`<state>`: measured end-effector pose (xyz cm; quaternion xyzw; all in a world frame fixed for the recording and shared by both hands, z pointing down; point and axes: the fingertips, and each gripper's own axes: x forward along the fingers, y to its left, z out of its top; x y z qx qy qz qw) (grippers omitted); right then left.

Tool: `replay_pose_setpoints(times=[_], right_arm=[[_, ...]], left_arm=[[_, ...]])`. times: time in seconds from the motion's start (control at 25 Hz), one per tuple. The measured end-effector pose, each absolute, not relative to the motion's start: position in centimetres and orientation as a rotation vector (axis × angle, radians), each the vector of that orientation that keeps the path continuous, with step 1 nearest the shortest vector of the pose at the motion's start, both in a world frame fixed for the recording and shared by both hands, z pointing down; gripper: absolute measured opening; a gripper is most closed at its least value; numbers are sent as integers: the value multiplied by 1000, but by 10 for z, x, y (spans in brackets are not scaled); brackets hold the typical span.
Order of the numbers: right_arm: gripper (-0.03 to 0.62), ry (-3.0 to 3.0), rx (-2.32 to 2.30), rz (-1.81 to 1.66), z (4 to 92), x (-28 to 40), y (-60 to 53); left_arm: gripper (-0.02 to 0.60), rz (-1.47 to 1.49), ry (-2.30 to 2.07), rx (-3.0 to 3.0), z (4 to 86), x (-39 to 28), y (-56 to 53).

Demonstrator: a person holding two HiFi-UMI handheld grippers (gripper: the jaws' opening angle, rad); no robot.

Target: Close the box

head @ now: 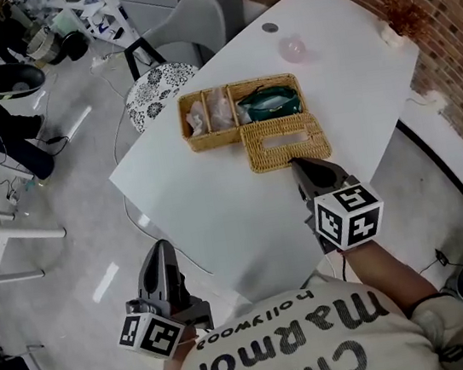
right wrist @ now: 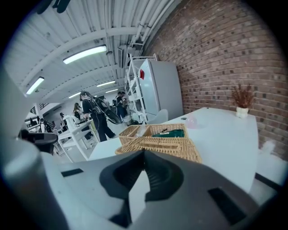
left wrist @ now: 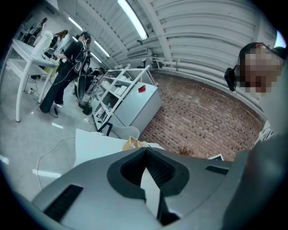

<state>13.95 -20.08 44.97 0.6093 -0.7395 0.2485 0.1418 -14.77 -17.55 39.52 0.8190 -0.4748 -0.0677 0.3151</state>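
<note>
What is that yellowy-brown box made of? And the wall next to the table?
The box looks like woven wicker or rattan. Tan strands crisscross over its sides and its lid, which lies open, and the surface looks matte and bumpy. The wall looks like rough red brick, with pale mortar lines between the blocks.

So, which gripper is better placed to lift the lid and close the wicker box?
Right. The right gripper points at the near edge of the open lid, which lies flat beside the wicker box. The left gripper hangs beyond the table edge, far from it.
</note>
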Motion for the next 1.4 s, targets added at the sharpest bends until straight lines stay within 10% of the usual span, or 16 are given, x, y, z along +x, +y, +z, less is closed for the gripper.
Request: replay_pose_setpoints(times=[1.4], right_arm=[[15,-2222,1820,395,368,157,-274]], left_arm=[[2,-265,-1428,2092,374,-193,-153]])
